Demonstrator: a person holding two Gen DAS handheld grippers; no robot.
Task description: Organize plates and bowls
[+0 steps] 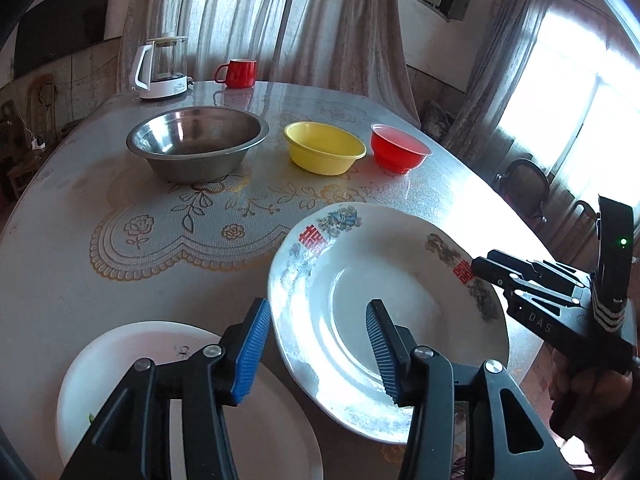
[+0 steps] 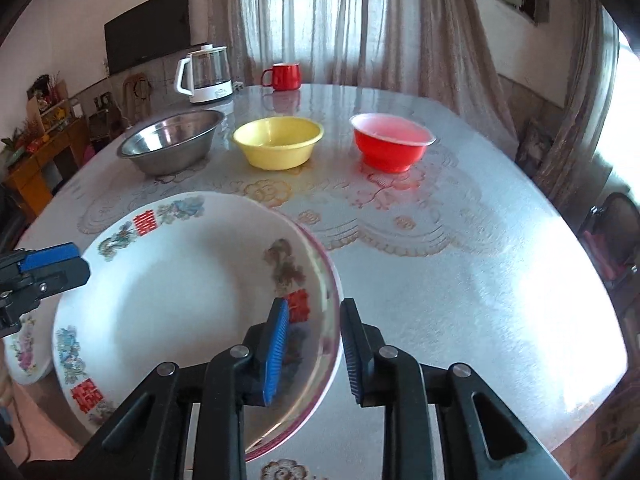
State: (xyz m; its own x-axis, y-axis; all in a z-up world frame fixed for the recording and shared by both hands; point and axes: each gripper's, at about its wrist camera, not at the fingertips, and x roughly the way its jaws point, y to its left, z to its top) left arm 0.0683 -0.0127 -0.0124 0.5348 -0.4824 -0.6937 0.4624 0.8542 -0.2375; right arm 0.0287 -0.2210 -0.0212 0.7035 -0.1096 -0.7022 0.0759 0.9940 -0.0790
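While the decorated plate (image 2: 168, 280) sat tilted at lower left of the right wrist view, the right gripper (image 2: 314, 350) pinched its near rim between both pads. At lower centre of the left wrist view, the left gripper (image 1: 316, 346) stood spread astride the plate's opposite rim, pads clear. A plain white plate (image 1: 120, 344) lay at lower left.

The right hand-held gripper (image 2: 314, 354) holds the rim of the decorated plate (image 2: 176, 300) at lower centre; behind it on the table (image 2: 460, 280) stand three bowls.
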